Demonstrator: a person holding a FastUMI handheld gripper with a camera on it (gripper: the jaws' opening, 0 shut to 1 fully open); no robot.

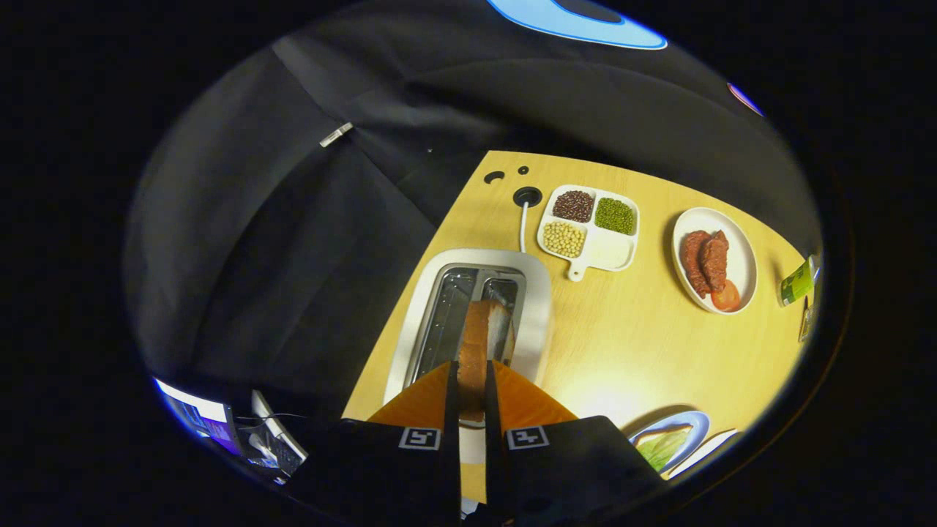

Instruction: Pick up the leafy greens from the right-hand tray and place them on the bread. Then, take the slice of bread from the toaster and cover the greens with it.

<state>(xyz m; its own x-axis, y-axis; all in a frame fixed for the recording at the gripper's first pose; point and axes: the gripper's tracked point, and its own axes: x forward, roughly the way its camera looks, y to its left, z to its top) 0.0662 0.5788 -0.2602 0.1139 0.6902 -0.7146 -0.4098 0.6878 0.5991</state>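
My gripper (471,366) is shut on a slice of bread (479,344), which stands on edge between the two fingers. The slice hangs above the white toaster (538,293), over its right-hand slot; both slots look bare metal inside. To the right of the fingers, close by, a blue-rimmed plate (695,423) carries a slice of bread with leafy greens (662,445) lying on top. A white tray edge (714,448) shows just beside that plate.
The toaster's cord (523,227) runs to a hole in the wooden table (629,344). Beyond lie a white divided dish (611,252) of beans, a white plate (741,256) with meat and a tomato slice, and a green carton (796,282). The table's left edge drops off beside the toaster.
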